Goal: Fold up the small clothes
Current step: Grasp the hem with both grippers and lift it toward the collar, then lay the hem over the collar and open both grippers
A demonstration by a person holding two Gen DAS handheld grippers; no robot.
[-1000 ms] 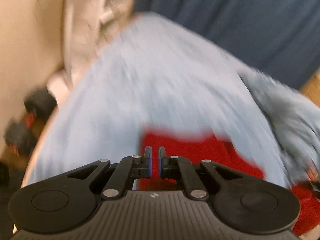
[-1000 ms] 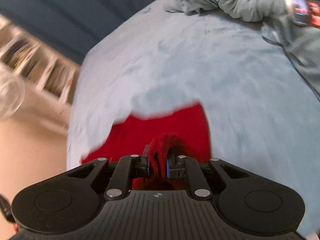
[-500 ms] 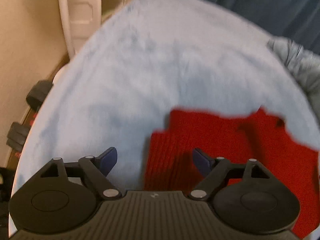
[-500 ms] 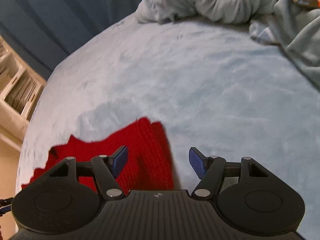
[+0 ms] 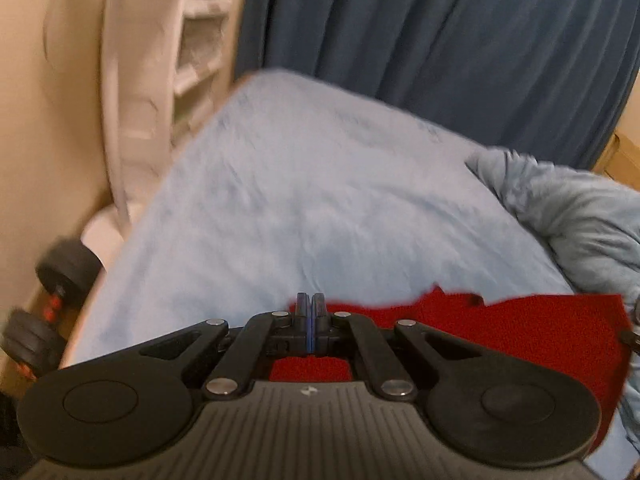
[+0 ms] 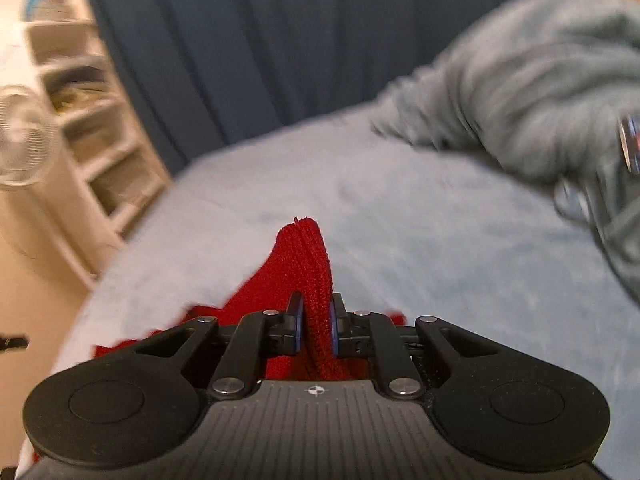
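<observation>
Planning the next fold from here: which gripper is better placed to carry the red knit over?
Right. The right gripper is closing with a raised fold of the red knit garment between its pads. The left gripper looks shut with nothing visibly between its fingers, at the garment's edge.

Each claw is matte black — ribbed grey base, silver screws, blue-edged pads.

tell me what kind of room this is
Most likely a bedroom. The red knit garment lies on a bed with a pale blue fleecy cover, a rumpled grey-blue blanket heaped at one side, dark blue curtains behind it, and white shelves nearby.
</observation>
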